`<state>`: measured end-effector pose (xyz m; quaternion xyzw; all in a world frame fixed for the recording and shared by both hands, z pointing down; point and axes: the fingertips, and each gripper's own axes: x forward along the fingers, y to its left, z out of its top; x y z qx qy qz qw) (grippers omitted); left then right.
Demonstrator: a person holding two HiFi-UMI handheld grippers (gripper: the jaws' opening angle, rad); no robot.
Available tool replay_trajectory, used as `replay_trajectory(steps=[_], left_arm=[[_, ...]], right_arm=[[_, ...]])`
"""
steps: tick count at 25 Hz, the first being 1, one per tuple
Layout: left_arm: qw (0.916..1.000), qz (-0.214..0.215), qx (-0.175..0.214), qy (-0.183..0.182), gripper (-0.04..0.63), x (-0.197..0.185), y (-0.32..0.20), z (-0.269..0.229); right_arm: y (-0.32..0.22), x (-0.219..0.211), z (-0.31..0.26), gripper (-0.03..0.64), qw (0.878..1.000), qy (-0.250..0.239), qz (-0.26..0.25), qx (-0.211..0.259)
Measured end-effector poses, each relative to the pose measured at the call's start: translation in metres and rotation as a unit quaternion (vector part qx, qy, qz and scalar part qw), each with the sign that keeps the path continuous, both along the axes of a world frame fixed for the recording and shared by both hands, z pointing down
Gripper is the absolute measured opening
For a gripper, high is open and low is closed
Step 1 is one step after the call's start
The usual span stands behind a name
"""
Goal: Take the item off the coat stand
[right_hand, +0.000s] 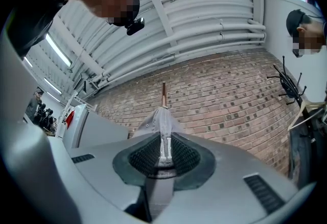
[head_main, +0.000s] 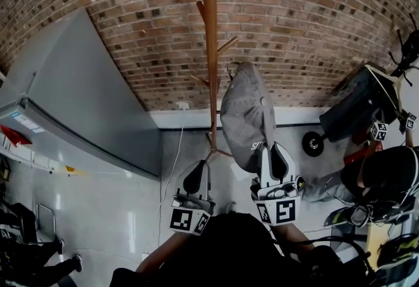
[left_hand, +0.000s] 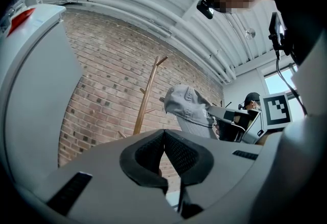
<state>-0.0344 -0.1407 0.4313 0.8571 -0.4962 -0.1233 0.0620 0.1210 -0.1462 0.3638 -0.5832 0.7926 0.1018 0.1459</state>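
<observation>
While aloft, cap (head_main: 247, 115) in right claw (head_main: 273, 152)

Not finding any readable text. Seeing small white print (head_main: 257, 145) near the lower edge of the cap (head_main: 245, 109), too tiny to make out. Seeing black-and-white square markers on the cubes of the left gripper (head_main: 198, 168) and right gripper (head_main: 268, 153), patterns only, no letters. Spotting a pale label (head_main: 26, 122) along the top edge of the grey cabinet (head_main: 85, 95), too blurred to read.
</observation>
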Motion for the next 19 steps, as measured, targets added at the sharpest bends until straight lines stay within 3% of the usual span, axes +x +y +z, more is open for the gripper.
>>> replay_trajectory(steps=[19], left_arm=[[1.0, 0.008, 0.0, -0.003, 0.016, 0.017, -0.015, 0.003]], right_arm=[[-0.009, 0.011, -0.002, 0.066, 1.0, 0.0, -0.001, 0.005]])
